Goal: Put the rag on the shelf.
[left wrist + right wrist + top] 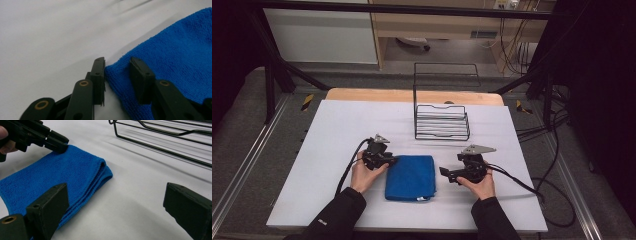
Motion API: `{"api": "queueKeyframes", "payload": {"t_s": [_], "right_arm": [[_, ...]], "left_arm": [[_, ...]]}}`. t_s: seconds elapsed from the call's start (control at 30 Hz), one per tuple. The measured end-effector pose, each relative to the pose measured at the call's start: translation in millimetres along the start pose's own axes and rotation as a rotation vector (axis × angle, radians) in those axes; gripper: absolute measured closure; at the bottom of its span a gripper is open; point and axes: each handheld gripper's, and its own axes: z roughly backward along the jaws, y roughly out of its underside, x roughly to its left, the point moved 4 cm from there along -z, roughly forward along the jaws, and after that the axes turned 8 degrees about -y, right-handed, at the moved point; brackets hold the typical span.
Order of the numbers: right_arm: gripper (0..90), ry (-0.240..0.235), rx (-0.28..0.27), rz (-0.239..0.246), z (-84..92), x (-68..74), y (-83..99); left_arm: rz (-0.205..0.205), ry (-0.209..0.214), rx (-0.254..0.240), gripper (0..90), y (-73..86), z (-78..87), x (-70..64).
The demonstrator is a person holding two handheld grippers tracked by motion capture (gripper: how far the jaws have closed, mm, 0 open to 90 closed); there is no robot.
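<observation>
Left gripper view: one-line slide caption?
Left claw straddling the corner of a folded blue towel on the white table, jaws not yet clamped.

Blue cloth [175, 62] cut off by right edge.

A folded blue terry cloth [411, 177] lies on the white worktop [337, 130], near its front edge. The left tool [391, 161] sits at the cloth's left rear corner, the right tool [443, 172] just right of the cloth. Behind the cloth stands a black wire rack [442, 122].
</observation>
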Motion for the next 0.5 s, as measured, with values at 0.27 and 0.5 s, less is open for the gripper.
{"api": "queueKeyframes", "payload": {"t_s": [0.27,0.5], "right_arm": [[5.1,0.004,-0.005,-0.006,-1.2,-0.8,-1.5],[2.5,0.014,-0.008,-0.001,-6.9,0.9,-8.9]], "left_arm": [[-0.002,0.006,0.003,77.9,0.7,0.9,-2.2],[-0.011,0.002,-0.002,83.3,1.9,0.8,-3.2]]}}
